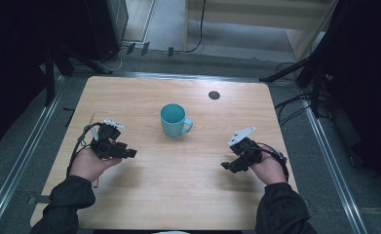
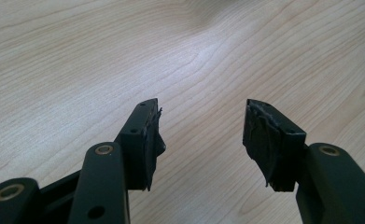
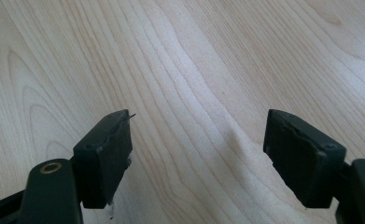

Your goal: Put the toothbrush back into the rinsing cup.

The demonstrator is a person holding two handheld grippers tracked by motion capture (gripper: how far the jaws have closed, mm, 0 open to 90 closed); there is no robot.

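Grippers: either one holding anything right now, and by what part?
Nothing held. The left gripper and right gripper both have jaws open over bare table; the teal mug stands untouched between them.

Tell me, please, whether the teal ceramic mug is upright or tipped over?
Upright: the teal ceramic mug stands on its base on the wooden table, mouth facing up.

A teal mug (image 1: pixel 174 120) is shown on a pale wood-grain table (image 1: pixel 144 97); both grippers are coloured black.
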